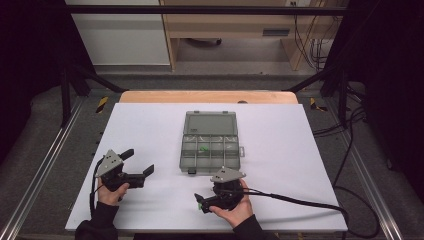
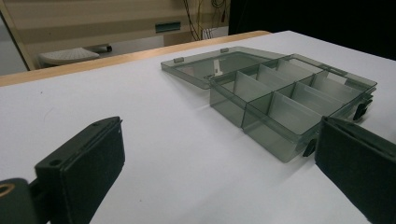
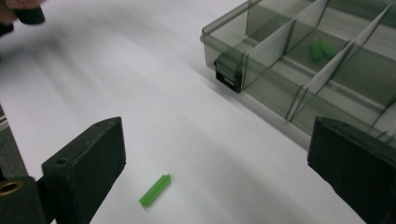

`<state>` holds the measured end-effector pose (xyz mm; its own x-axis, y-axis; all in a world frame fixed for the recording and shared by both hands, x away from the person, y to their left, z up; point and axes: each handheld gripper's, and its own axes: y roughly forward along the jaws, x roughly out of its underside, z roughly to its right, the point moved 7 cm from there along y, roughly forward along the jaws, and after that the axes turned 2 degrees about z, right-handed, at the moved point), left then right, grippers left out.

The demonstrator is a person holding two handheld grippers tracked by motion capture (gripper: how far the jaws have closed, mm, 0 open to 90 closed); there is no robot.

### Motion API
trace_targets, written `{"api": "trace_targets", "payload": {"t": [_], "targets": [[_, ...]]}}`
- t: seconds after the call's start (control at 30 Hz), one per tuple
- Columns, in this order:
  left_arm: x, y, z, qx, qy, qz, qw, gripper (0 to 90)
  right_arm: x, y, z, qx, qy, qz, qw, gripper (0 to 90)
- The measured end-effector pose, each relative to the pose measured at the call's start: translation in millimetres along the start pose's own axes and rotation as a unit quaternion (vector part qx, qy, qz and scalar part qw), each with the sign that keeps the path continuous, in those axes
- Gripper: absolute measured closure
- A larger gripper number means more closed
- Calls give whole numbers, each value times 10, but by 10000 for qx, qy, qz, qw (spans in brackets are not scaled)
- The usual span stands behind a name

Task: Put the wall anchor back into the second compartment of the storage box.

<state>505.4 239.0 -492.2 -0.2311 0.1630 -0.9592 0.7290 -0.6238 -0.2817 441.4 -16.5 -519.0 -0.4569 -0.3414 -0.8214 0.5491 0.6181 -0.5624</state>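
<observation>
A smoky clear organizer box (image 1: 210,150) lies open mid-table, its lid (image 1: 210,123) folded back flat. A couple of green plastic plugs (image 3: 321,49) rest in one compartment (image 1: 204,148). Another green plug (image 3: 155,190) lies loose on the white table, between the jaws of my right gripper (image 3: 215,158), which is open and not touching it. That gripper (image 1: 201,202) sits just in front of the box, pointing left. My left gripper (image 1: 138,162) is open and empty to the left of the box, aimed at it (image 2: 289,102).
A white sheet (image 1: 150,125) covers the table, with a wooden edge (image 1: 207,96) at the back. The box's black latch (image 3: 229,74) faces the right gripper. A cable (image 1: 300,201) trails right from the right gripper. Metal rails (image 1: 45,165) run along both sides.
</observation>
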Motion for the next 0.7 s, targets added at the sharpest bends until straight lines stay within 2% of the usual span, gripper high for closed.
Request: {"api": "trace_targets", "payload": {"t": [0.13,0.23,0.27,0.33,0.37,0.4,0.47,0.5,0.57,0.6,0.7], "targets": [[2,0,-1,-1,-5,-3,10000,12,63,54,-34,-16,-68,-152,9999,68],[0,-4,1,-5,-10,2,10000,12,120,109,-111,-39,-287,-325,9991,113],[0,-4,1,-5,-10,2,10000,12,120,109,-111,-39,-287,-325,9991,113],[0,-6,0,-10,-10,3,10000,12,150,135,-156,-167,-405,-370,9984,173],[0,-5,-1,-13,-11,2,10000,12,177,151,-172,-217,-409,-412,9981,245],[1,-4,-1,-15,-14,0,10000,12,177,151,-172,-217,-409,-412,9981,245],[3,-2,-3,-19,-2,-8,10000,12,205,152,-184,-260,-477,-481,9974,350],[3,-2,-3,-19,-2,-8,10000,12,205,152,-184,-260,-477,-481,9974,350],[2,-3,-3,-24,1,-8,10000,12,229,149,-199,-296,-512,-551,9967,425],[2,-3,-3,-24,1,-8,10000,12,229,149,-199,-296,-512,-551,9967,425],[4,-3,-5,-31,-2,-11,10000,12,252,147,-214,-346,-519,-626,9961,498]]}}
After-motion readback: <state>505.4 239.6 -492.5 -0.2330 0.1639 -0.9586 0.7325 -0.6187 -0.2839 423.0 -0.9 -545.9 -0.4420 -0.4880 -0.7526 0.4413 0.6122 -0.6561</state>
